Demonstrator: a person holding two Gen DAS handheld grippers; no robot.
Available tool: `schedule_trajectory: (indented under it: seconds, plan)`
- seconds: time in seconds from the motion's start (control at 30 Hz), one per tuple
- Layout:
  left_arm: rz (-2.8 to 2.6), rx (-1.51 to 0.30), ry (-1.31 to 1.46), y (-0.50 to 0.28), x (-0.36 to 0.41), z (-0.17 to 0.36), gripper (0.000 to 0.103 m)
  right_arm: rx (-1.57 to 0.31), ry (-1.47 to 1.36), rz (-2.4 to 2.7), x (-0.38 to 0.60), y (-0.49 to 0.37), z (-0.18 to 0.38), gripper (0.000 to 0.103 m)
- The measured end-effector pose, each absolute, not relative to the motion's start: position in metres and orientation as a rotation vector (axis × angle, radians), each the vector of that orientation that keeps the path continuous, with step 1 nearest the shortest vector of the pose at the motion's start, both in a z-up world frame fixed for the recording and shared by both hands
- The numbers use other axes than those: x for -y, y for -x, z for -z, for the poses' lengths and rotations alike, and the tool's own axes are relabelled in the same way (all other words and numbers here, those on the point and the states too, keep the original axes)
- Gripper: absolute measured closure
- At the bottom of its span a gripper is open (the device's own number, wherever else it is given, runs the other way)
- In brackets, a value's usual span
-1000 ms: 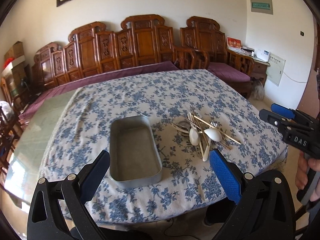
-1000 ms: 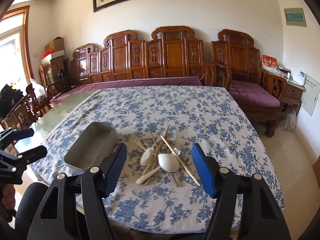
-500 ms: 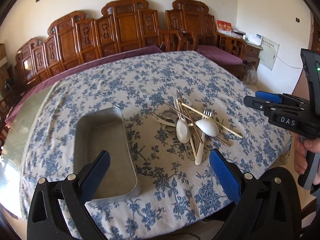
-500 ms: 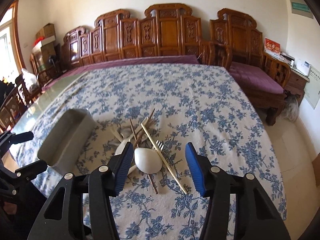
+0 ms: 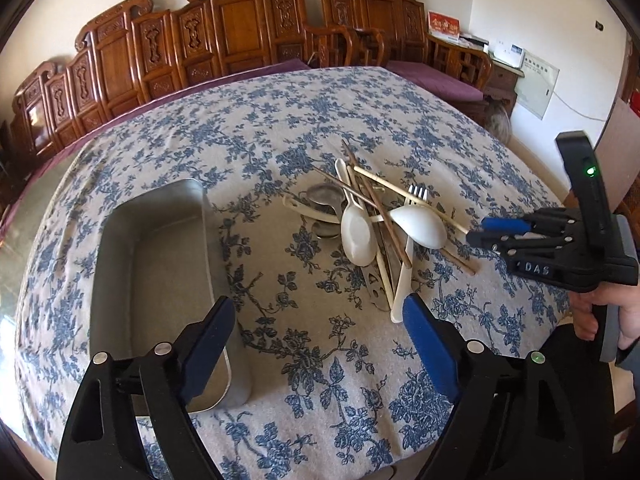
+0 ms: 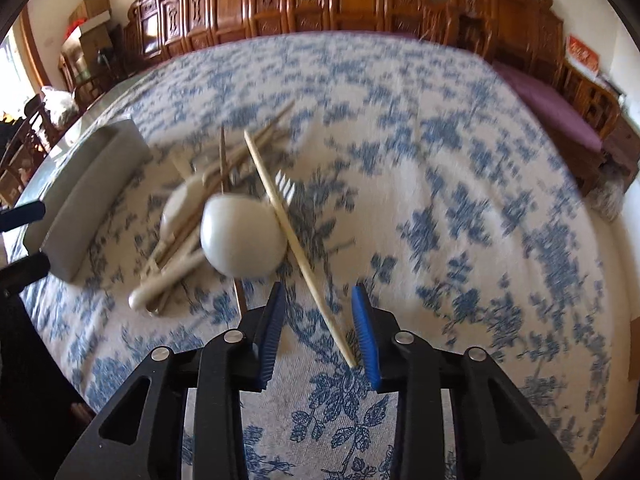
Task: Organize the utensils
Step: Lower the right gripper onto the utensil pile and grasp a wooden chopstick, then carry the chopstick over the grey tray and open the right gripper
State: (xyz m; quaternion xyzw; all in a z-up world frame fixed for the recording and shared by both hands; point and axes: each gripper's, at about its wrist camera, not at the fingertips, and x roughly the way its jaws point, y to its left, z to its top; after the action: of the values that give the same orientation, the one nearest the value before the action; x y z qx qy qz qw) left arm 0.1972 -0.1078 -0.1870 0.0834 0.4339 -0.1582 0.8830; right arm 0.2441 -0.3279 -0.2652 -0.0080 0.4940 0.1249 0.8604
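Item: my right claw (image 6: 318, 330), jaws closing astride the pale chopstick (image 6: 298, 246), not yet pinching. Left claw (image 5: 320, 344) closing, empty. Utensil pile (image 5: 374, 226) beside the waiting tin (image 5: 156, 264).

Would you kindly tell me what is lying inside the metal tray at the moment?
The metal tray shows only its bare grey floor, with no utensils in it. Its near corner is covered by the left gripper, so that part cannot be checked.
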Motion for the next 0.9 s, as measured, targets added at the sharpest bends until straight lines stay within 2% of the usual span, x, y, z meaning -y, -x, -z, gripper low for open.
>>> schedule_trajectory:
  seconds: [0.13,0.27,0.37,0.43,0.7,0.9]
  plan:
    - [0.336,-0.913,-0.184,-0.201,0.116,0.188,0.021,-1.042,0.015,-0.267,0.333,-0.248,0.266,0.075]
    - [0.341,-0.923,-0.182,-0.207,0.124,0.187,0.021,-1.051,0.048,-0.265,0.337,-0.252,0.268,0.089]
    - [0.349,-0.927,-0.184,-0.210,0.131,0.185,0.022,-1.057,0.065,-0.274,0.339,-0.252,0.267,0.092]
    - [0.354,-0.931,-0.187,-0.214,0.136,0.184,0.028,-1.052,0.058,-0.291,0.341,-0.252,0.265,0.097]
    - [0.389,-0.968,-0.172,-0.233,0.161,0.195,0.048,-0.988,-0.003,-0.311,0.353,-0.249,0.236,0.097]
    - [0.396,-1.030,-0.140,-0.251,0.173,0.217,0.070,-0.965,-0.023,-0.310,0.358,-0.247,0.225,0.097]
